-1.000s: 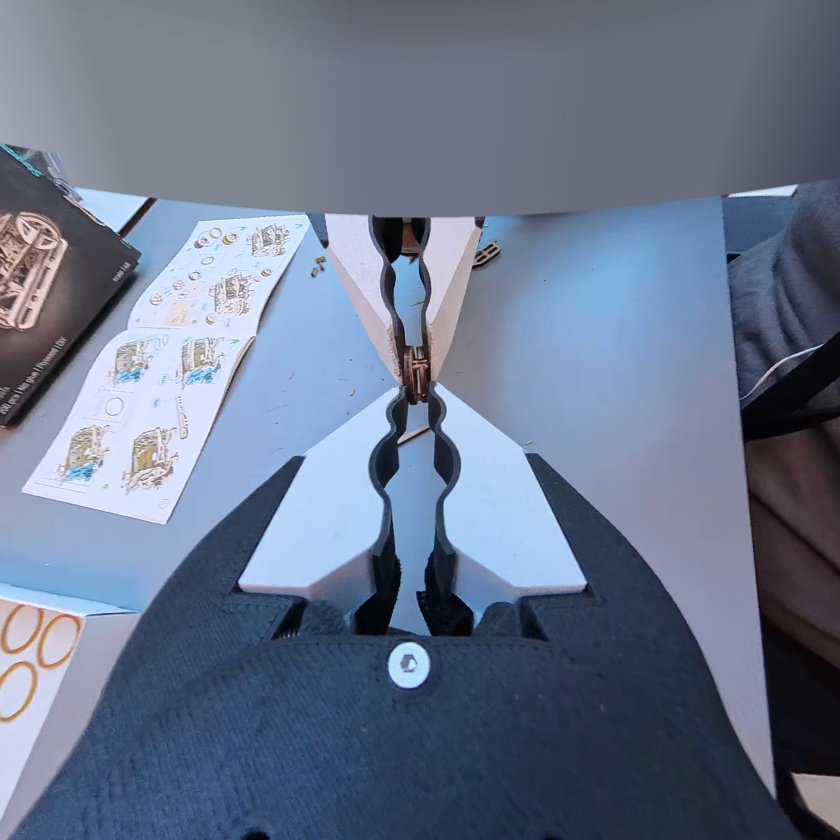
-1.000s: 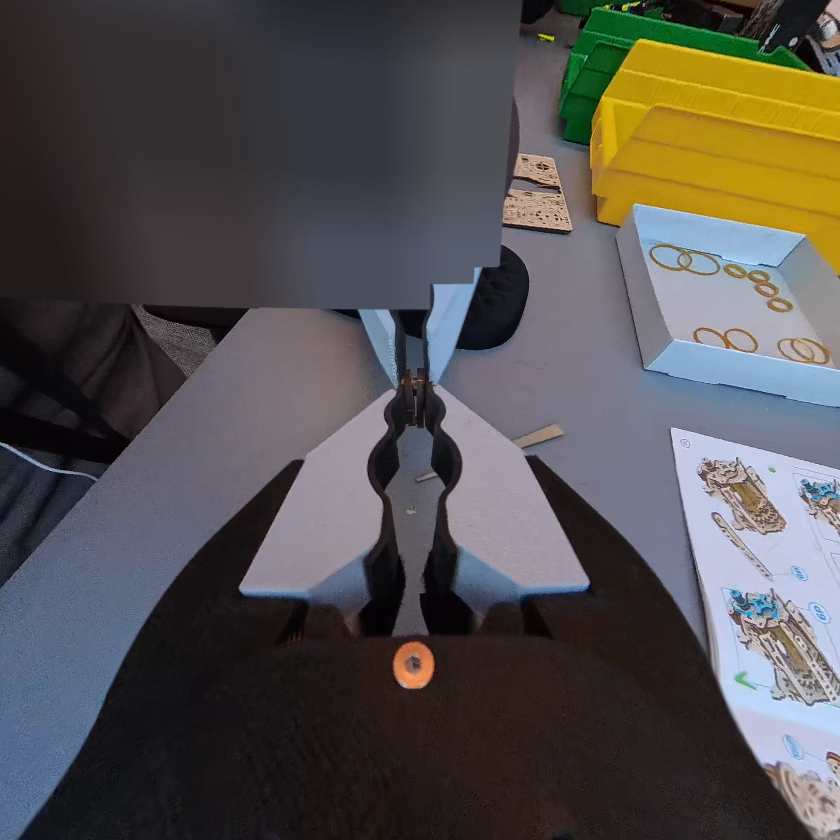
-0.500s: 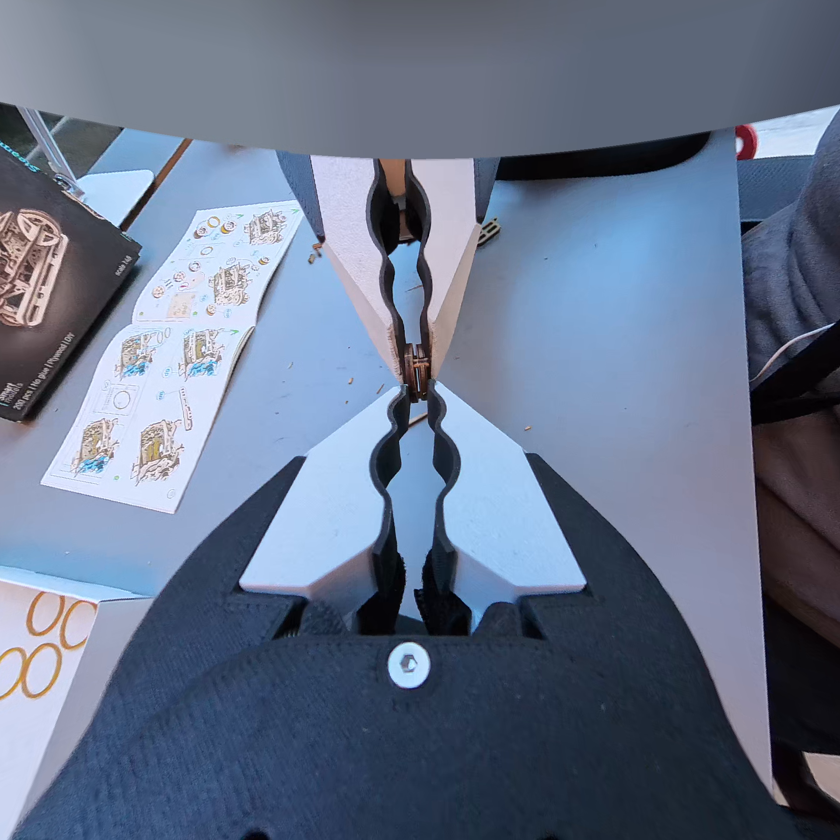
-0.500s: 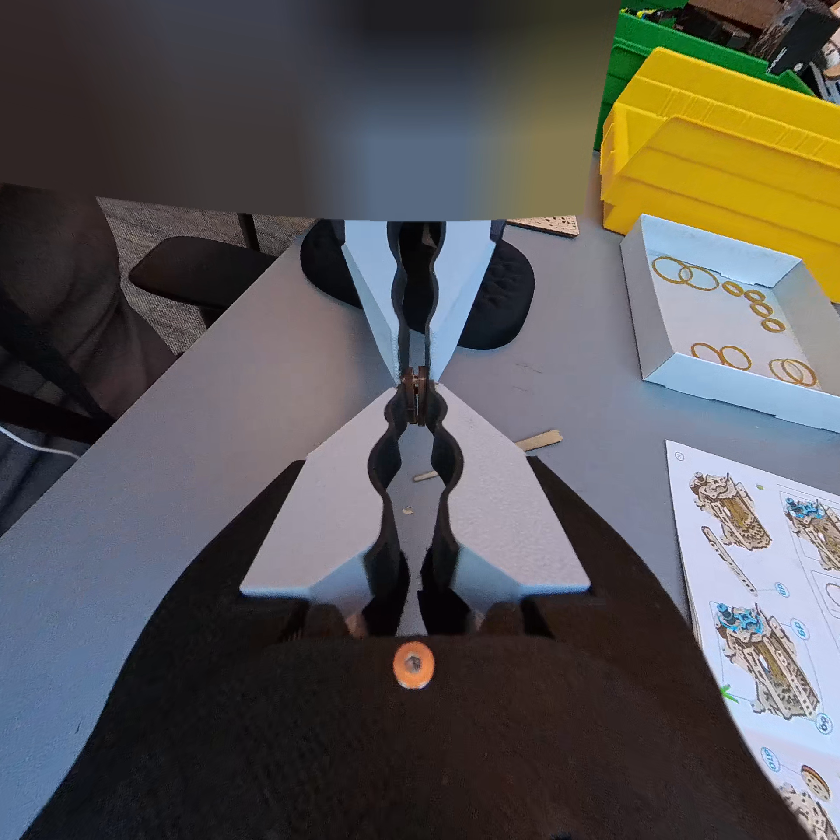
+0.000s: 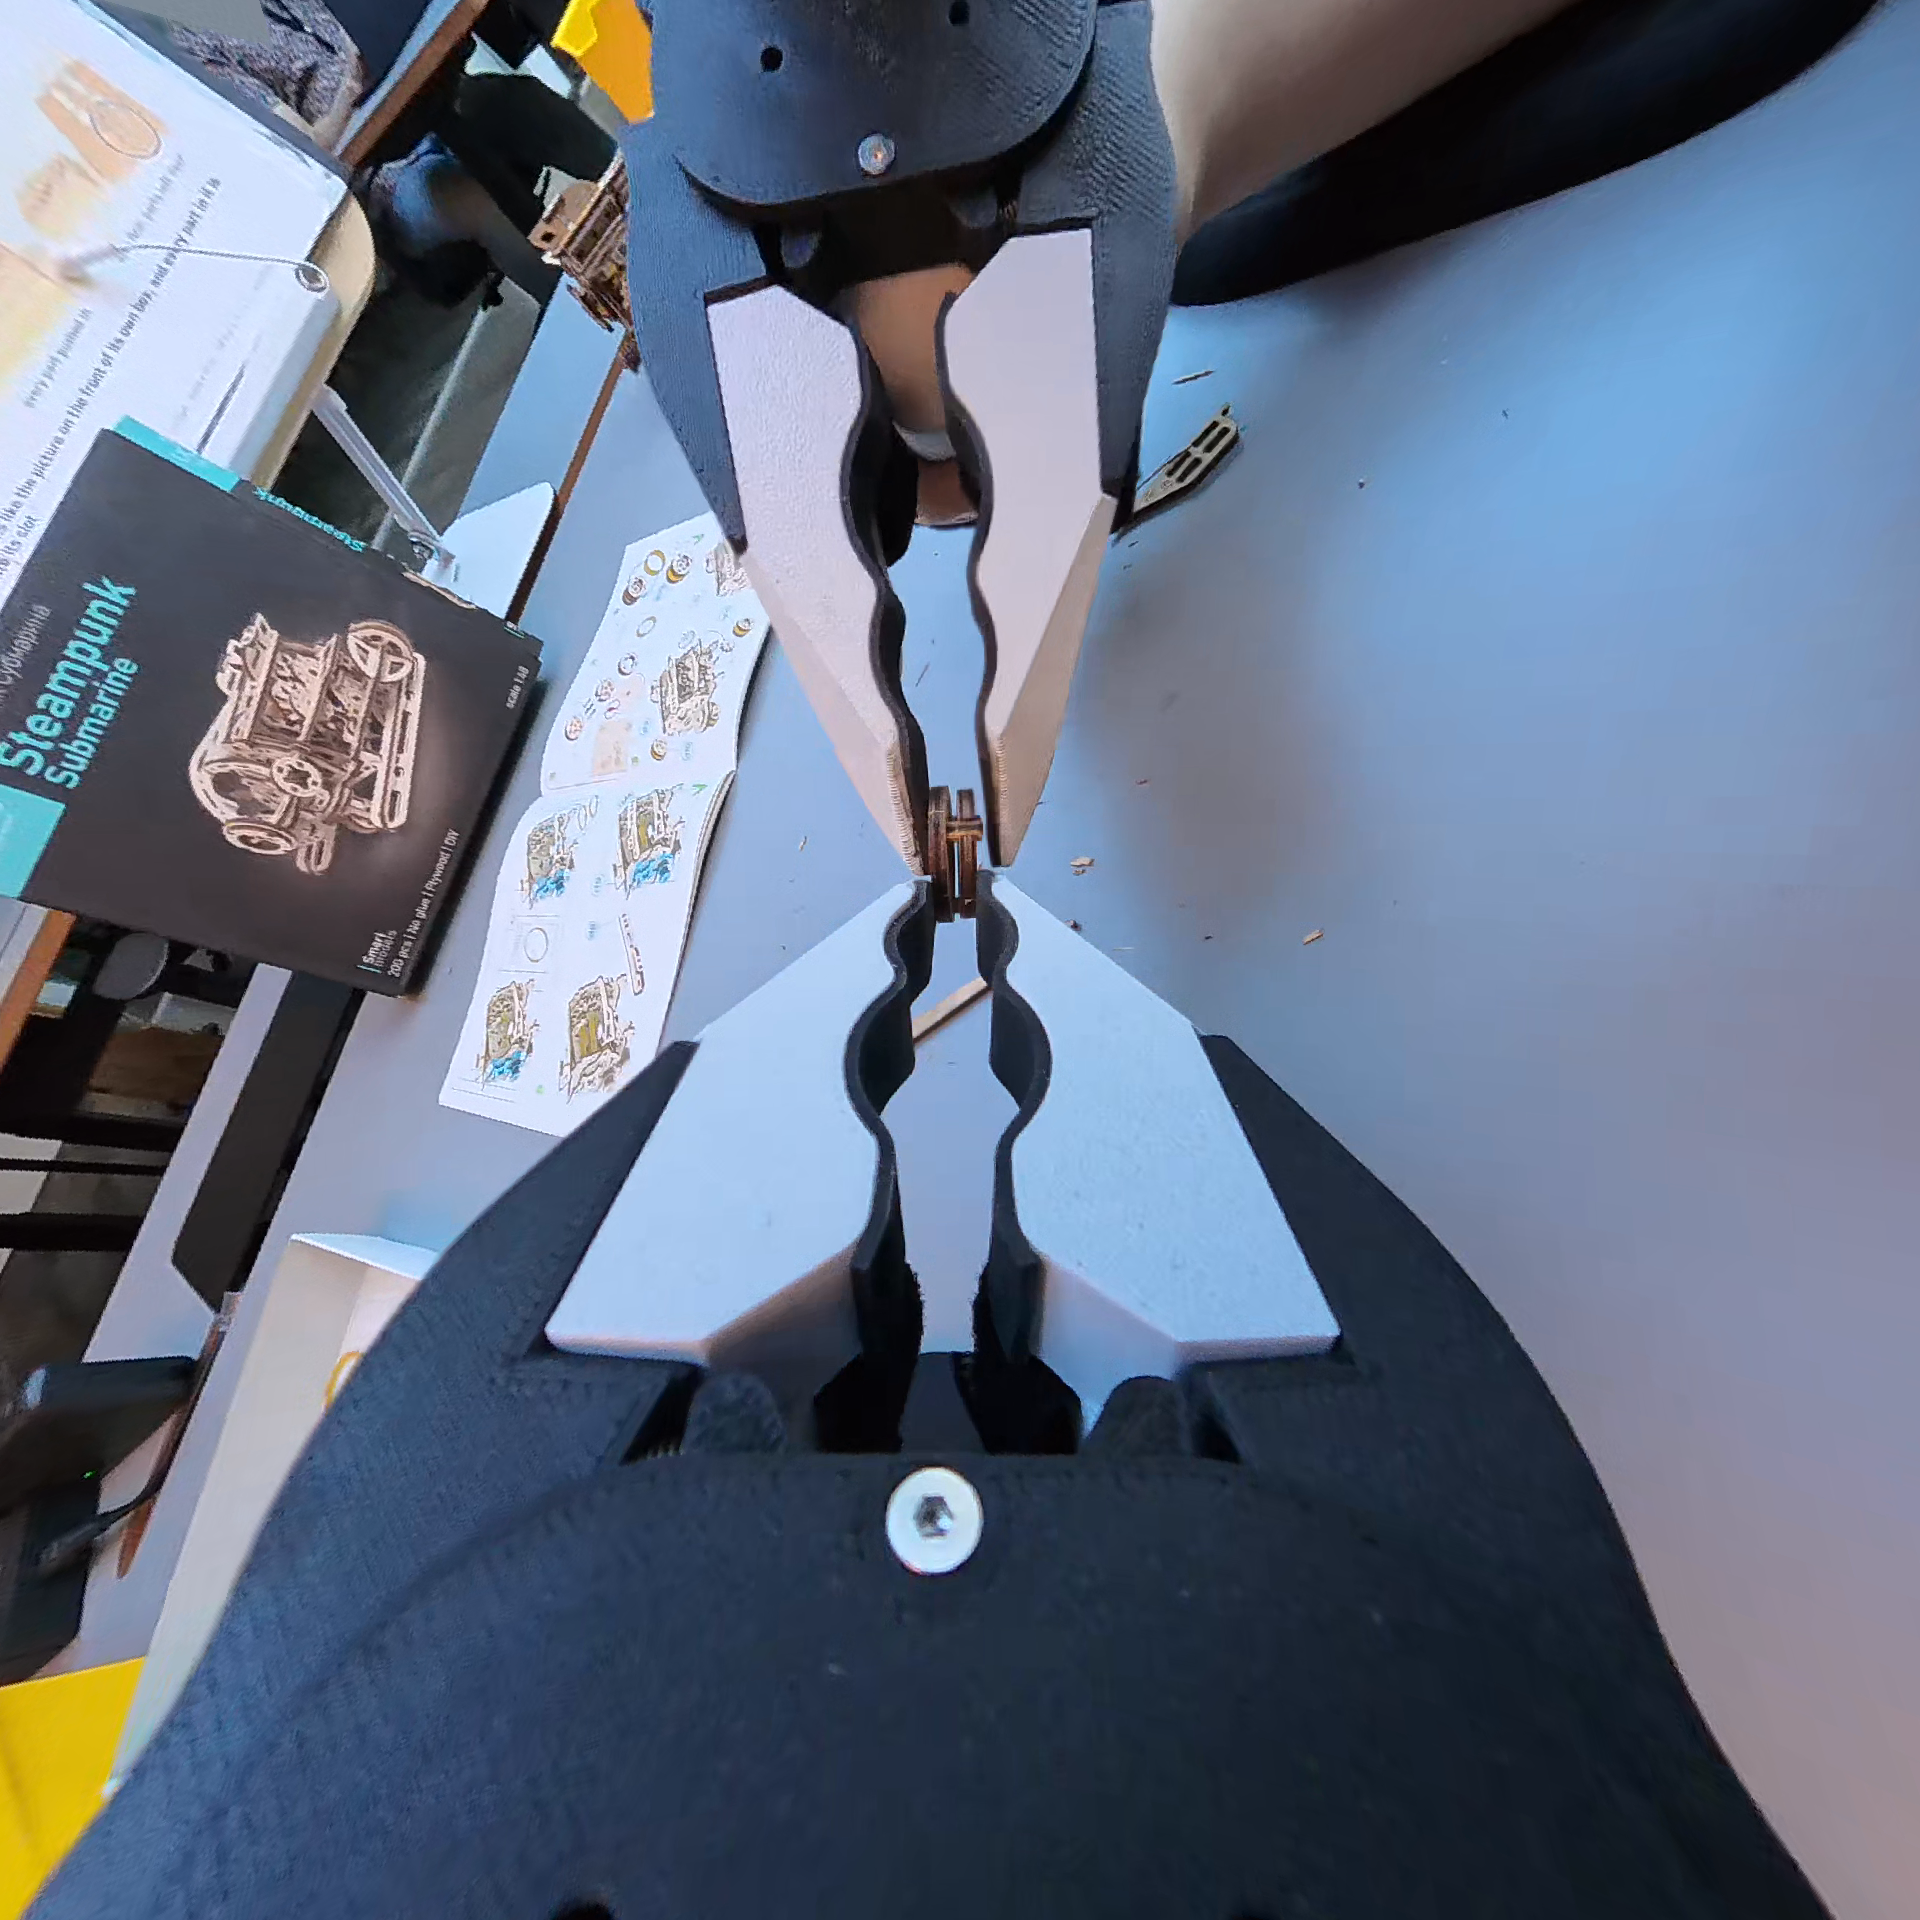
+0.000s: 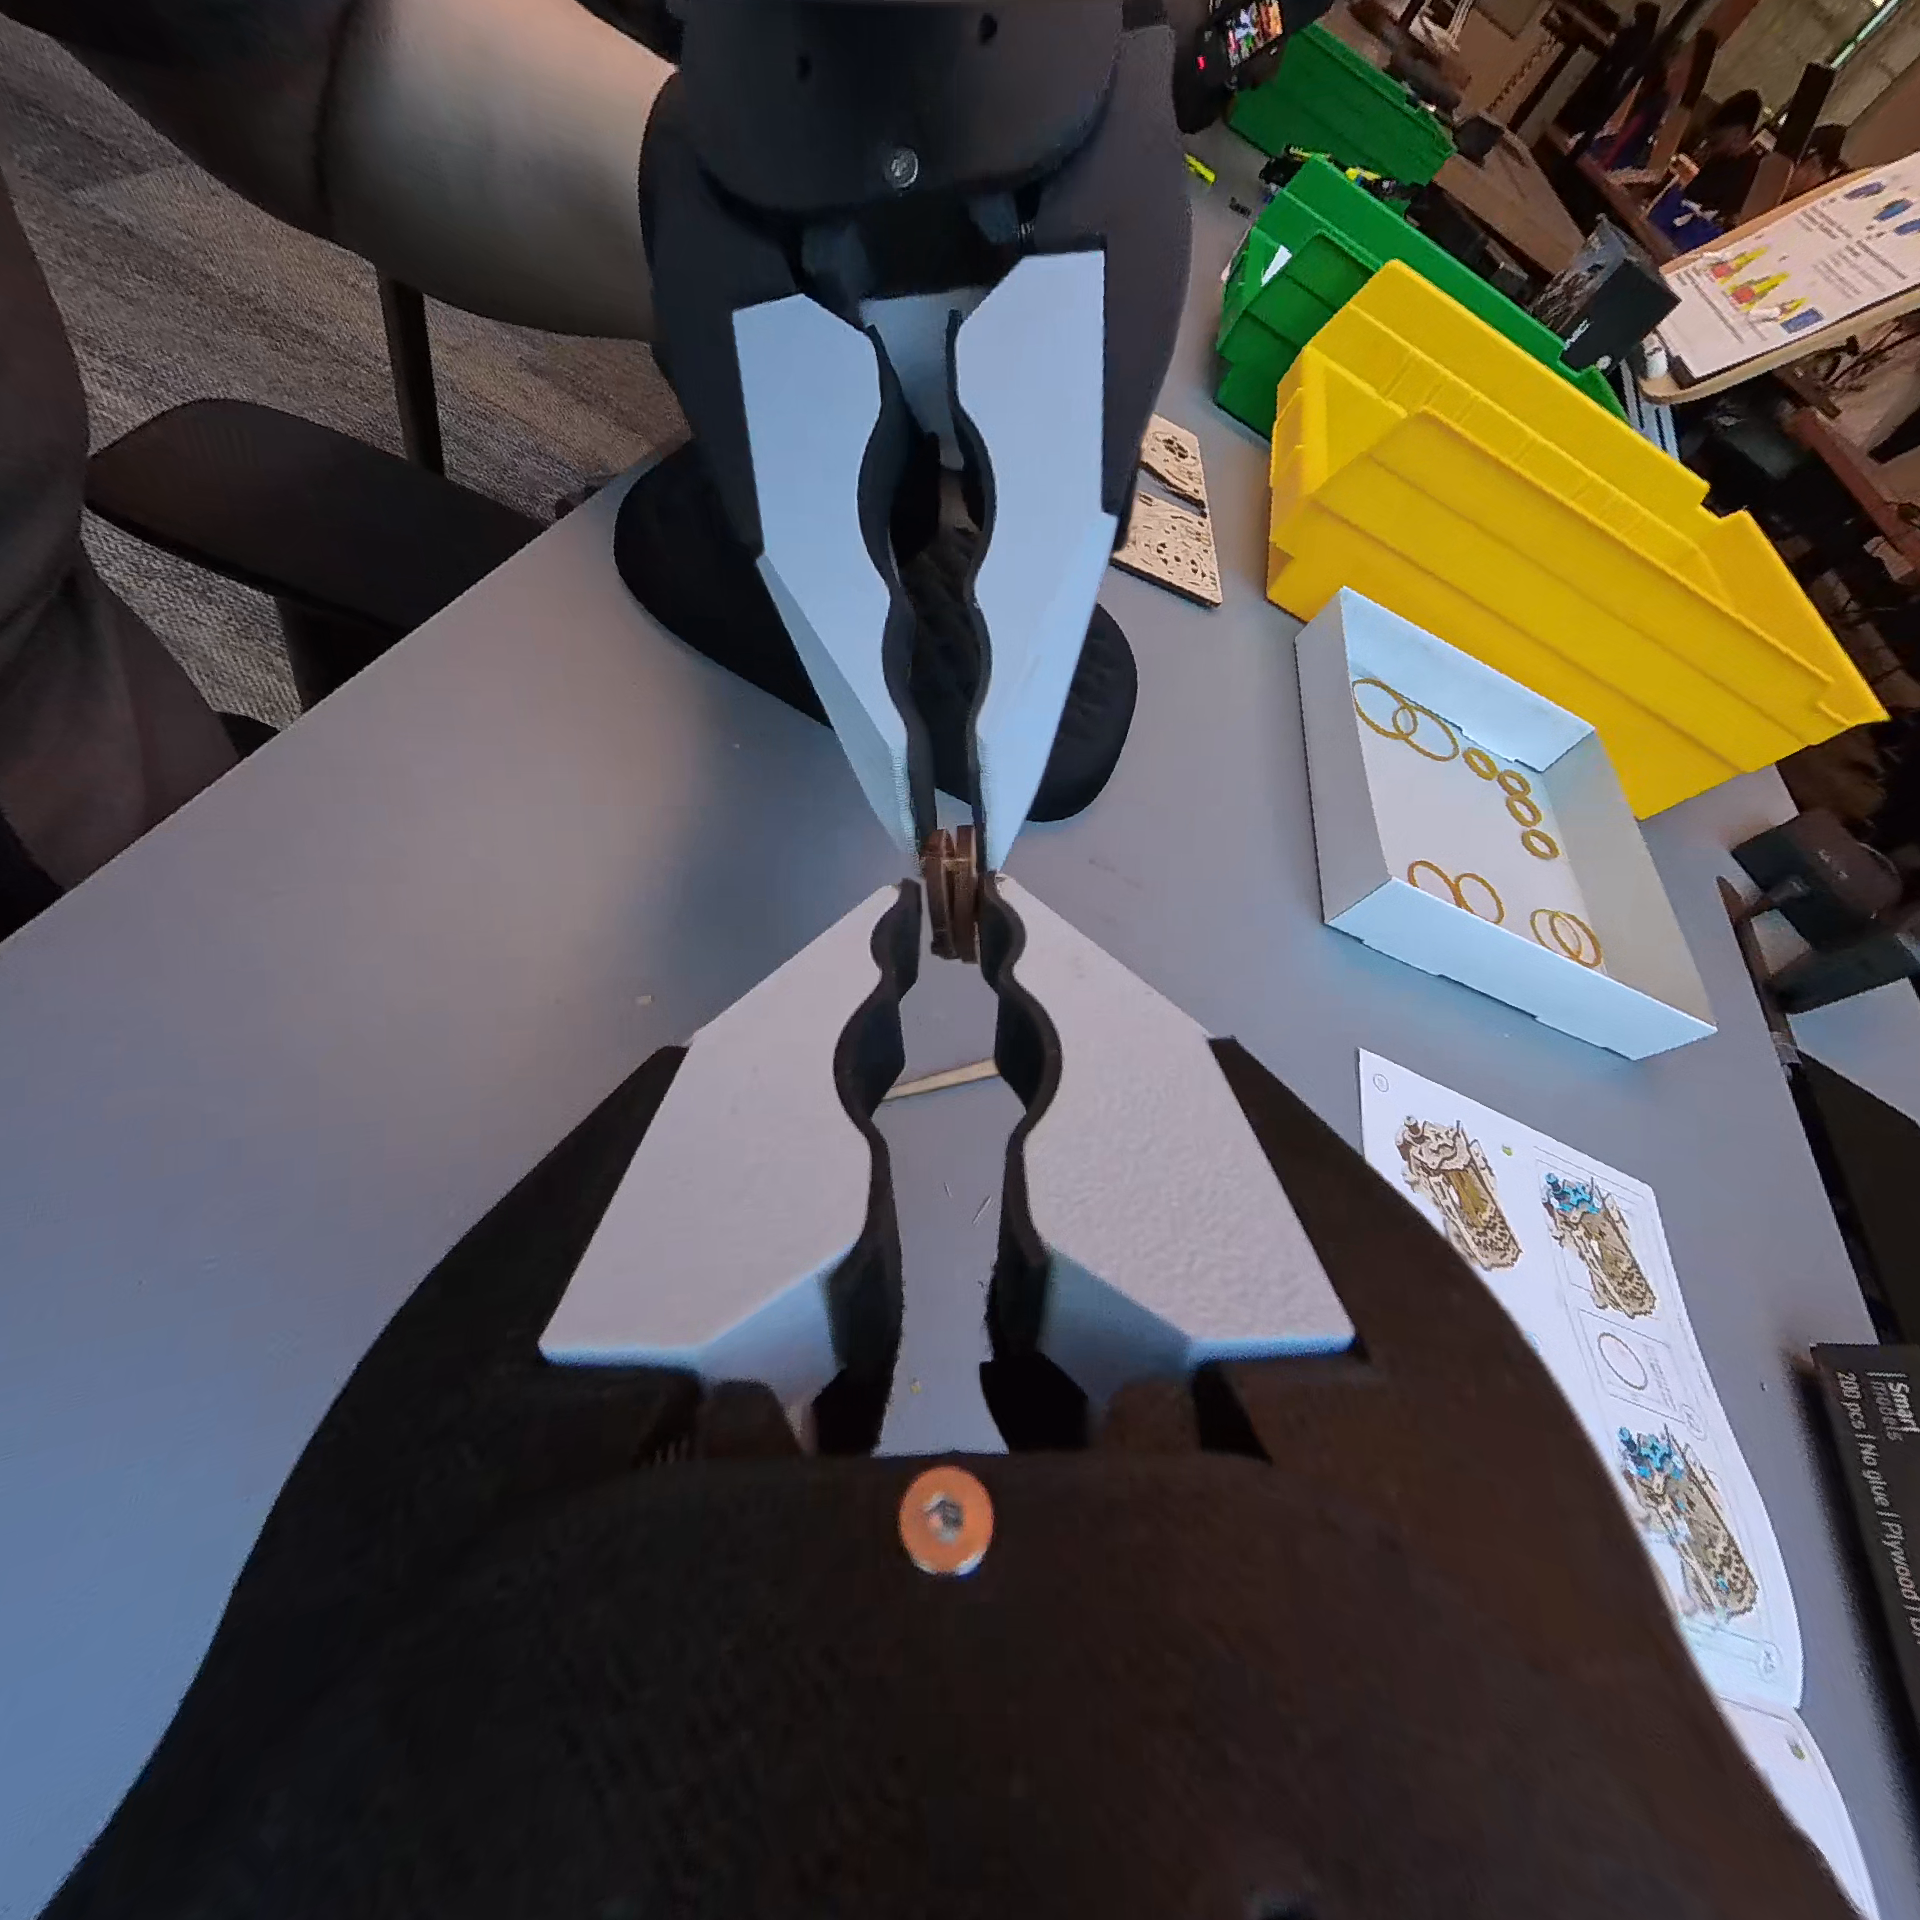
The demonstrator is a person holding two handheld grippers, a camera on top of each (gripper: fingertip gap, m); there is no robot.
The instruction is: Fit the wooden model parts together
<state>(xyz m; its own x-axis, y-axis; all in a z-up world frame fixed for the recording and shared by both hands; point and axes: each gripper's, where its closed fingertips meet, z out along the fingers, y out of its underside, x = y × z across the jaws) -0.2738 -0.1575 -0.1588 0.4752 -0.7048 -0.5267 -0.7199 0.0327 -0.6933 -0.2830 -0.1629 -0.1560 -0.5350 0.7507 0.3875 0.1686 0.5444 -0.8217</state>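
1. Wooden model parts (image 5: pixel 953 852): small stack of brown discs, held in the air above the grey table (image 5: pixel 1507 831), exactly where the two tongs meet tip to tip.
2. Left gripper (image 5: pixel 950 902): jaws pressed in on the near edge of the discs, pinching them.
3. Right gripper (image 6: pixel 952 914): jaws likewise closed on the discs from the opposite side; in the left wrist view it reaches in from the top (image 5: pixel 953 842).
4. Left wrist view only: black kit box (image 5: pixel 249 717) at the left table edge, and a loose wooden piece (image 5: pixel 1190 468) beyond the right gripper.
5. Right wrist view only: yellow bins (image 6: pixel 1538 561), green bins (image 6: pixel 1320 197), white tray (image 6: pixel 1351 914) with rubber bands (image 6: pixel 1475 894), flat wooden sheet (image 6: pixel 1174 530).
6. Both views: instruction sheet (image 5: pixel 613 842) and a thin wooden stick (image 6: pixel 940 1081) lying on the table under the jaws.
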